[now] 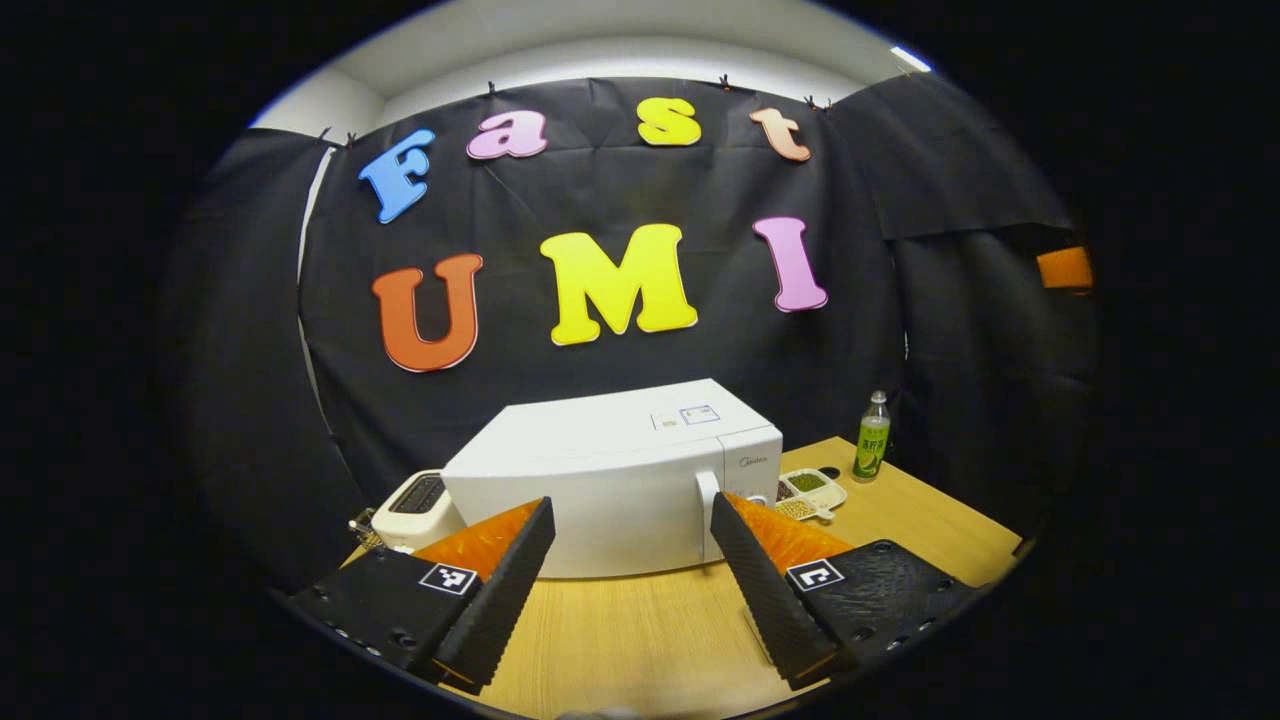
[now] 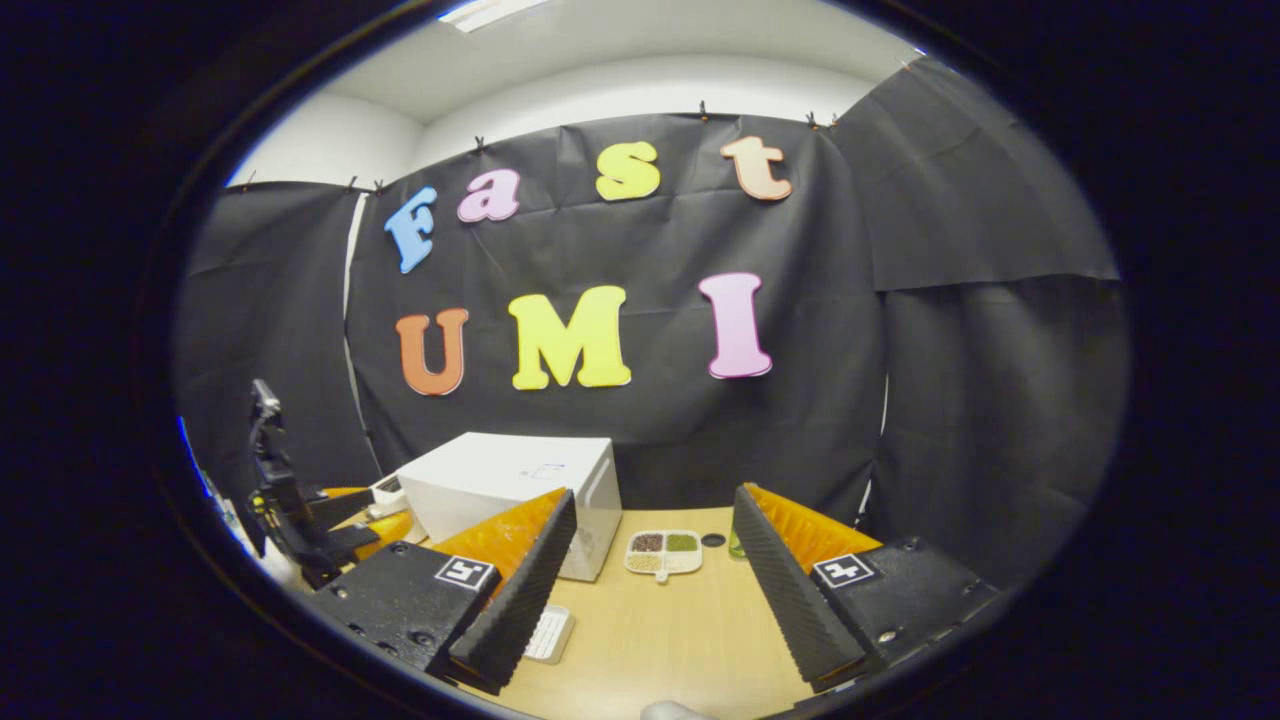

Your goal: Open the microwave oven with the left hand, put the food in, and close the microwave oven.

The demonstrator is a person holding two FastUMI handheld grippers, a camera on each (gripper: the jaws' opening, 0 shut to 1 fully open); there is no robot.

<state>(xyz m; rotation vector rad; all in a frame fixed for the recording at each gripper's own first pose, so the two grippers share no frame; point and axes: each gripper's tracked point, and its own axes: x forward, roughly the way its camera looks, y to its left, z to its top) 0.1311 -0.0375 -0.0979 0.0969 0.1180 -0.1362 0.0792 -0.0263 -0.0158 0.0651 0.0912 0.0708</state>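
Both claws wide, left gripper point(image 1: 632, 560) and right gripper point(image 2: 650, 570), holding nothing. Microwave point(image 1: 615, 480) dead ahead at 12, door shut, handle point(image 1: 706, 500) around 1. Food tray point(image 2: 663, 553) waiting at 12 for right. Opening step barely begun; next up, probably hooking that handle.

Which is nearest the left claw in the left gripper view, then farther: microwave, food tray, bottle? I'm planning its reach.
1. Microwave, straight ahead of the left claw, door closed.
2. Food tray, right of the microwave.
3. Bottle, farther back right.
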